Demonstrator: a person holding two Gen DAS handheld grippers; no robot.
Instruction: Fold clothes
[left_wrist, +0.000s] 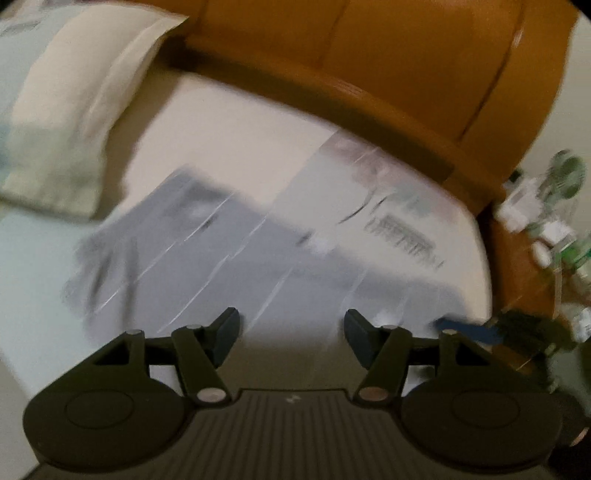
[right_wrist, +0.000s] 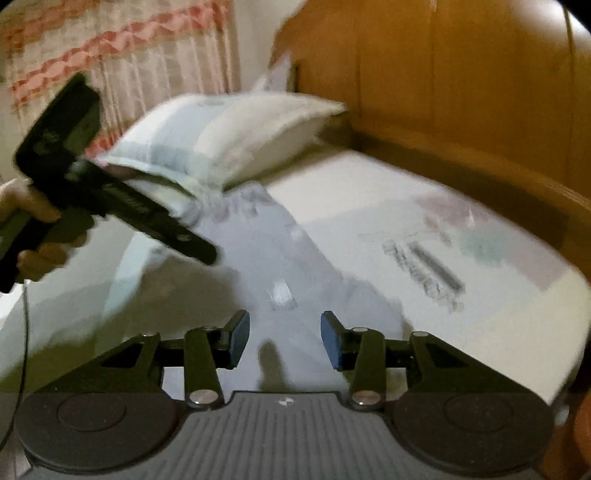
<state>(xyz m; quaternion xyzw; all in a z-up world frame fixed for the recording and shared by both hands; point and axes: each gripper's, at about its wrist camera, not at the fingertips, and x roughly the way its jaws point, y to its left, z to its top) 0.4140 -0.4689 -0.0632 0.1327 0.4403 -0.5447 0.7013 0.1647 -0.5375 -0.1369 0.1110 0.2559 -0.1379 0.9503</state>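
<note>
On bed (right_wrist: 369, 184), near headboard end: grey garment (left_wrist: 229, 258) lies flat, long axis running from pillow (right_wrist: 229, 140) toward both grippers. Left gripper (left_wrist: 291, 339) half open, empty, above garment's near edge. Right gripper (right_wrist: 284, 339) half open, empty, similarly close.

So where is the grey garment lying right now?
The grey garment lies spread on the bed, ahead of both grippers, its far end near the pillow by the wooden headboard.
</note>
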